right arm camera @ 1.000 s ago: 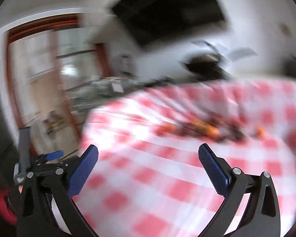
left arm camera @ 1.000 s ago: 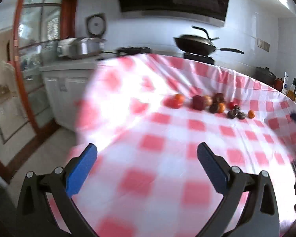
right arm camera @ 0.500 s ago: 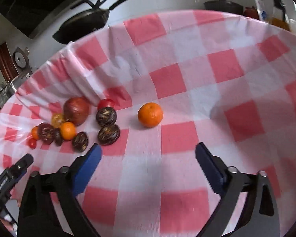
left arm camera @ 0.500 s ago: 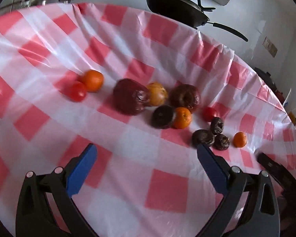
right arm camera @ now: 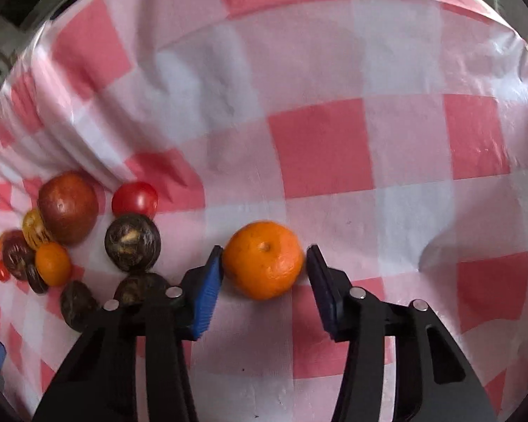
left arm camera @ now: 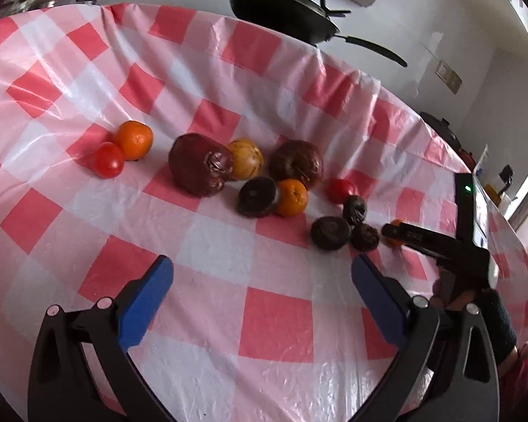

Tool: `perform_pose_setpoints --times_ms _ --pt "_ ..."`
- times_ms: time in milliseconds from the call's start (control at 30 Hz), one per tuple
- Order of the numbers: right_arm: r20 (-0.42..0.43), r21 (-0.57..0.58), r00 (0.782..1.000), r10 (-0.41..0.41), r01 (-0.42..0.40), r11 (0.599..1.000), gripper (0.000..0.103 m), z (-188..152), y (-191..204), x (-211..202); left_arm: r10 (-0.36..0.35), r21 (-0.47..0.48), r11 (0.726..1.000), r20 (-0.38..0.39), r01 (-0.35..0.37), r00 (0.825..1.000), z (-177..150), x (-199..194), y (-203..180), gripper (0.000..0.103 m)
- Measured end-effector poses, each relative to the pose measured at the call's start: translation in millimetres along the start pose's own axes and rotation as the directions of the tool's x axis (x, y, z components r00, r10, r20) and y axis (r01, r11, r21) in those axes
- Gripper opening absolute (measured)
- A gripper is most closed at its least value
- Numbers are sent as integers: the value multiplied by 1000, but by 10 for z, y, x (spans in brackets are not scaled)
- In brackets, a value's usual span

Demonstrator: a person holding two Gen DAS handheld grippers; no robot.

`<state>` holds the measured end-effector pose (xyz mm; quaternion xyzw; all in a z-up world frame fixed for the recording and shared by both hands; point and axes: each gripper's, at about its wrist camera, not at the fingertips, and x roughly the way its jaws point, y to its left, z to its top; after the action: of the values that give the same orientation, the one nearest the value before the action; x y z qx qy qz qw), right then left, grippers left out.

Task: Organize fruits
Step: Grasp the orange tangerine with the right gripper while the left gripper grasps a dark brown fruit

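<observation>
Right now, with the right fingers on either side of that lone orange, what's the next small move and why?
Probably finish the squeeze, then lift straight up. The right gripper is closing with the orange between its blue fingers, the left one touching the peel, the right almost. It sits apart from the dark fruit, so rising should disturb nothing.

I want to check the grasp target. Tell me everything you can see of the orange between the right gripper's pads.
The round orange mandarin has glossy, dimpled peel and a small stem dimple facing up. It sits on the pink-checked plastic tablecloth, apart from the other fruit. The right gripper is closing around it; its left blue pad touches the peel, the right pad is close beside it.
</observation>
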<state>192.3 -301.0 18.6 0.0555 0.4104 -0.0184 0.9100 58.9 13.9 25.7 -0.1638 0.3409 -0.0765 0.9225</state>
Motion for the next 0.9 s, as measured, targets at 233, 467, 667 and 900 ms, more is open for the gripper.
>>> perform_pose_setpoints --times_ms 233,467,667,900 --pt "69 175 988 141 -152 973 42 -143 -238 -120 -61 18 998 -65 63 996 -9 108 -170 98" --pt "92 252 973 213 -229 940 42 -281 -311 -135 -35 82 996 -152 48 988 202 699 -593 83" --pt "94 257 969 230 -247 934 43 -224 -318 -40 66 176 984 -219 -27 973 293 1140 -884 70" --pt "92 255 966 243 -259 931 43 -243 -311 -89 91 233 972 -200 -42 976 234 1056 -917 43"
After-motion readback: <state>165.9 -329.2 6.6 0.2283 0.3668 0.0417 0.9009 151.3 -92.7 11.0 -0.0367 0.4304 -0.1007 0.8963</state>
